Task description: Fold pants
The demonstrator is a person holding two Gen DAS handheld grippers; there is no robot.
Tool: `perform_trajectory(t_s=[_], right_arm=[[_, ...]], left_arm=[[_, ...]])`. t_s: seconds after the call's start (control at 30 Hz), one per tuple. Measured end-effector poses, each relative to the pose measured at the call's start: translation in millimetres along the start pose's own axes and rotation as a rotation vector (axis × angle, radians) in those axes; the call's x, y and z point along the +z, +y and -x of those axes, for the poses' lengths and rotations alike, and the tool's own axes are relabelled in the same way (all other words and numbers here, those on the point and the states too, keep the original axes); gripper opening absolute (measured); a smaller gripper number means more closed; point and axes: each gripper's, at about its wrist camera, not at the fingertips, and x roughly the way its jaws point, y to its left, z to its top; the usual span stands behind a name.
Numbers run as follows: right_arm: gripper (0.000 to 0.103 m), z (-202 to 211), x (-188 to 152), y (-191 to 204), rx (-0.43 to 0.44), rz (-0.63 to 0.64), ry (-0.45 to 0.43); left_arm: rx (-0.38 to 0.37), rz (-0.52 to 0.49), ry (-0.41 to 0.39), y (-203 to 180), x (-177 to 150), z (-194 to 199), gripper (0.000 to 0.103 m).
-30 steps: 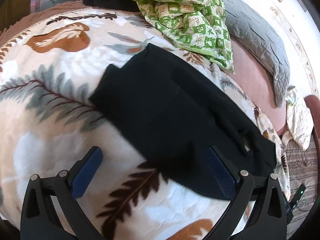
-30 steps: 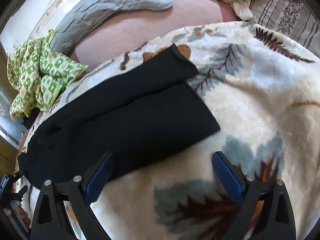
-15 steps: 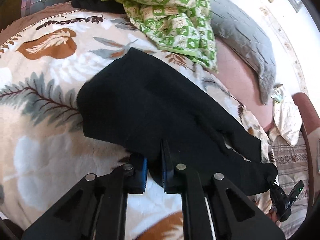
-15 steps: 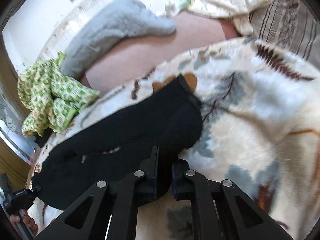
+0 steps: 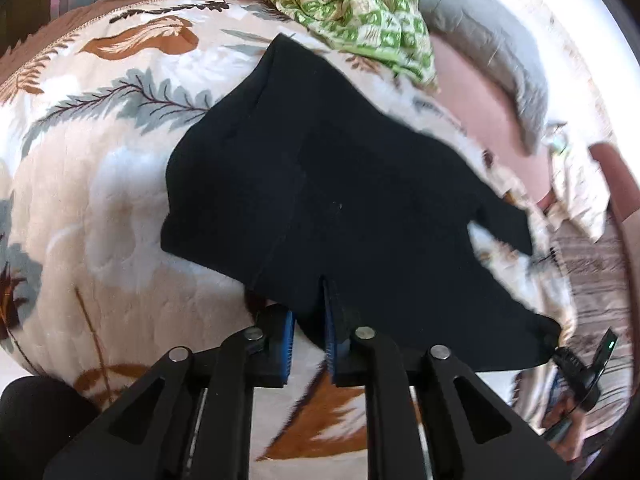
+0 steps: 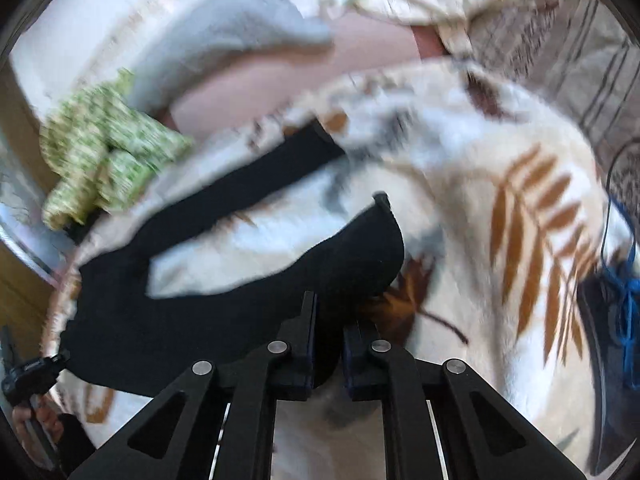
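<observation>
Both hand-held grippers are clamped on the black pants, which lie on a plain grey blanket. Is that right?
Not quite. The left hand-held gripper and right hand-held gripper do clamp the black pants, but the blanket is cream with a brown and grey leaf print, not plain grey. The left wrist view shows it.

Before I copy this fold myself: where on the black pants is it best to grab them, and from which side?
Grip the near long edge of the pants, coming in from the side nearest you, above the blanket. That thin edge slips between the pads; the left gripper and right gripper pinch it, one toward each end.
</observation>
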Motion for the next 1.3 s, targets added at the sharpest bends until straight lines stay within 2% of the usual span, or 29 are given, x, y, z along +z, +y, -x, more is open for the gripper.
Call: perform_trajectory(t_s=[0.03, 0.07, 0.13, 0.2, 0.27, 0.33, 0.5, 0.73, 0.8, 0.93, 1.07, 1.2, 1.3], right_arm=[[0.025, -7.4, -1.7, 0.6, -0.046, 0.015, 0.033], [0.033, -12.5, -2.8, 1.6, -0.098, 0.031, 0.055], [0.035, -6.5, -5.2, 2.1, -0.119, 0.041, 0.038], [0.042, 5.8, -5.5, 0.3, -0.139, 0.036, 0.004], [0.046, 21.7, -4.5, 1.2, -0.177, 0.038, -0.044], [0.046, 33.1, -0.9, 6.7, -0.146, 0.037, -0.077], [0.050, 39.4, 4.9, 45.9, -0.028, 0.118, -0.098], [0.050, 4.1, -13.5, 105.2, 0.091, 0.232, -0.012], [0.050, -7.9, -19.9, 114.7, 0.099, 0.250, 0.019], [0.051, -33.2, -32.2, 123.0, 0.103, 0.273, 0.089], [0.061, -34.9, -34.2, 130.8, 0.100, 0.314, 0.088], [0.062, -27.5, -17.1, 132.7, 0.139, 0.294, 0.063], [0.065, -28.9, -0.3, 139.0, 0.129, 0.304, 0.041]], left_arm=[[0.013, -0.008, -0.006, 0.5, -0.4, 1.5, 0.022], [0.028, -0.021, -0.017, -0.8, -0.2, 5.7, 0.023], [0.033, -0.038, -0.033, -0.9, 1.4, 14.1, 0.028], [0.082, -0.057, -0.066, -1.6, 4.5, 25.7, 0.036], [0.145, -0.086, -0.143, -1.5, 8.0, 43.8, 0.040], [0.147, -0.085, -0.166, 1.9, 12.6, 50.2, 0.049], [0.138, -0.061, -0.151, 9.4, 22.6, 42.3, 0.050], [0.161, -0.075, -0.108, 1.4, 16.3, 11.6, 0.050], [0.165, -0.078, -0.099, 1.4, 16.5, 3.5, 0.053], [0.181, -0.094, -0.090, 0.3, 16.7, -7.2, 0.070], [0.190, -0.120, -0.080, -3.2, 18.7, -9.0, 0.073], [0.174, -0.122, -0.082, -0.8, 29.8, -1.8, 0.073], [0.155, -0.106, -0.112, 4.5, 53.3, 6.9, 0.085]])
